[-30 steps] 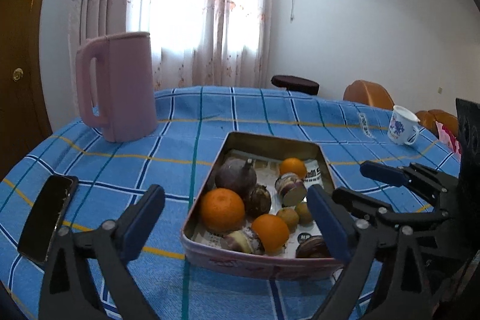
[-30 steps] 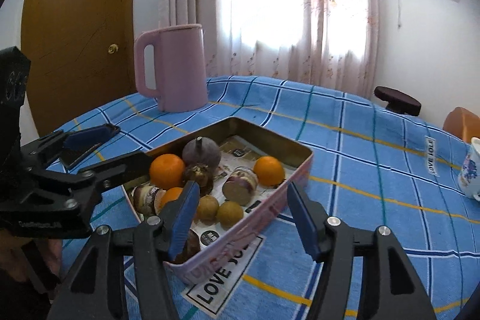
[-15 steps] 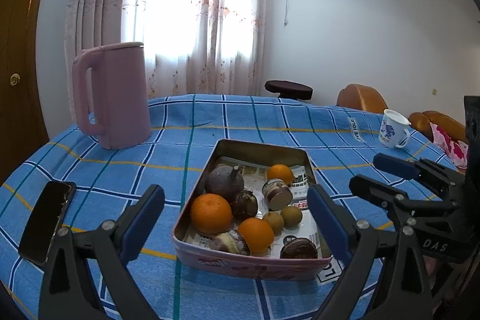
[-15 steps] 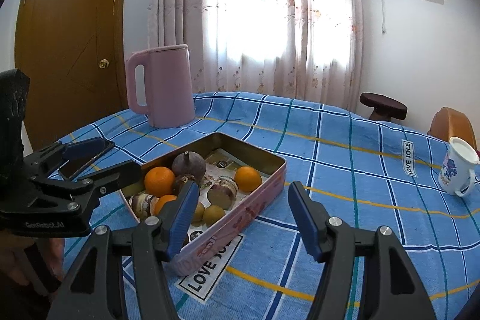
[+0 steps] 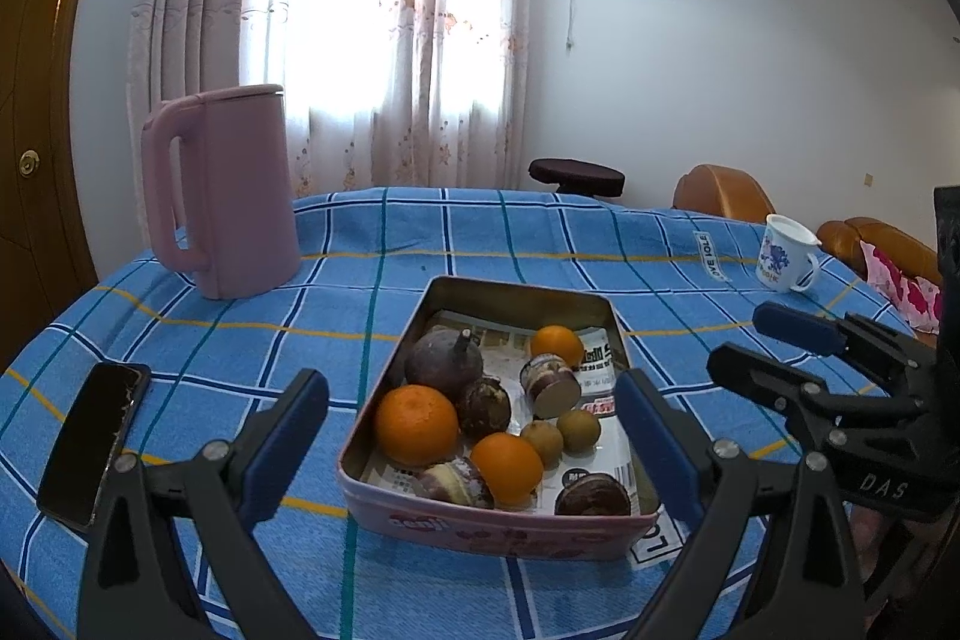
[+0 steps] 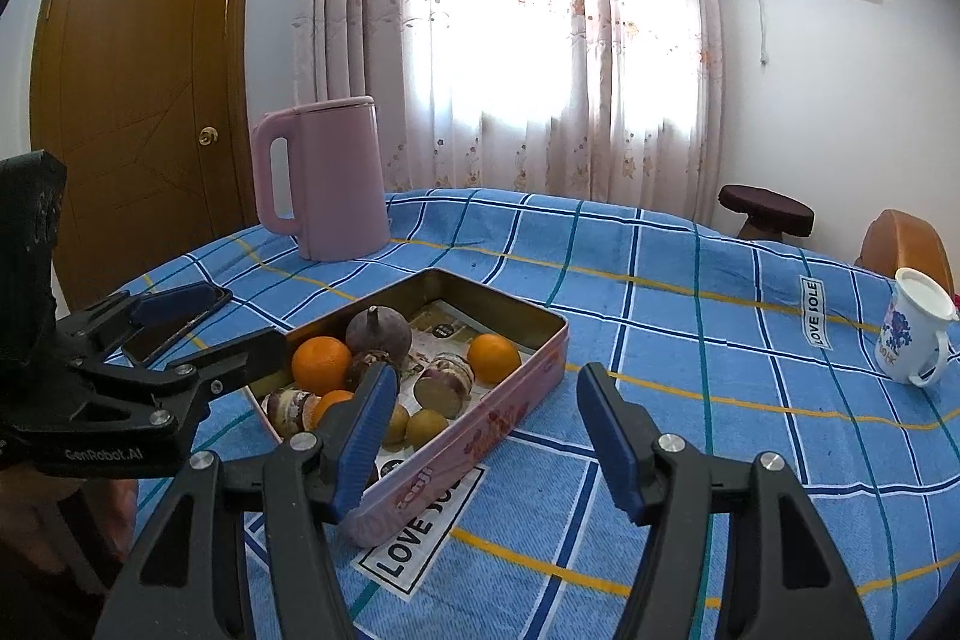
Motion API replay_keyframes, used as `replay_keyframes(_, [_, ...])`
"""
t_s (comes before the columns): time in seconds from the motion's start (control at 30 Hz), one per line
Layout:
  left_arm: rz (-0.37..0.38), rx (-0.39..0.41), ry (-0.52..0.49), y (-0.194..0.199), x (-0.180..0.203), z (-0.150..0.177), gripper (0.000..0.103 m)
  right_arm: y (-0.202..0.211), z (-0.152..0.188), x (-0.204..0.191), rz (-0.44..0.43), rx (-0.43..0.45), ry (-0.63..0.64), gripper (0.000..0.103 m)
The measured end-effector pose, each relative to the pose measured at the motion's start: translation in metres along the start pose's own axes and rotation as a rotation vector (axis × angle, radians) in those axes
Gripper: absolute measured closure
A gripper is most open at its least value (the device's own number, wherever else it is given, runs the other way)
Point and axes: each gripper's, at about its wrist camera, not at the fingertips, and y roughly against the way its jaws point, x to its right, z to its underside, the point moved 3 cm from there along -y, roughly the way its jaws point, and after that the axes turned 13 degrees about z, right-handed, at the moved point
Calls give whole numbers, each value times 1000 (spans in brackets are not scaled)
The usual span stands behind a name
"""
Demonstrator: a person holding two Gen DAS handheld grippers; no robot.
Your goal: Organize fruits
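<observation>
a: where does the fruit lie?

b: all of it sits in the pink tin on the worktop: three oranges, the biggest near the left wall, a dark round fruit just beyond it, two small brown ones toward the near right. none shows on the cloth.

a: and the hand-held grippers?

b: the left hand-held gripper is spread wide and empty, hovering at the tin's near end. the right hand-held gripper is spread and empty too, by the tin's right wall.

a: so is this sorted or waiting?

b: it fits either. if a piece must shift, come straight down on a round one with room beside it, close gently, and keep clear of the rim.
</observation>
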Motion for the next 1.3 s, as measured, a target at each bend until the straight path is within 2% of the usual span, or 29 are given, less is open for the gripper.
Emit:
replay_keyframes(0.77, [-1, 2, -7, 0, 3, 0, 3, 5, -1, 3, 2, 14, -5, 38])
replay_keyframes(0.83, [-11, 8, -11, 1, 3, -1, 0, 7, -2, 4, 6, 19, -2, 38])
replay_keyframes(1.1, [-26, 41, -20, 9, 4, -7, 0, 10, -2, 4, 21, 28, 11, 38])
replay_keyframes(1.3, [-16, 28, 24, 4, 0, -7, 0, 9, 0, 5, 35, 26, 22, 38])
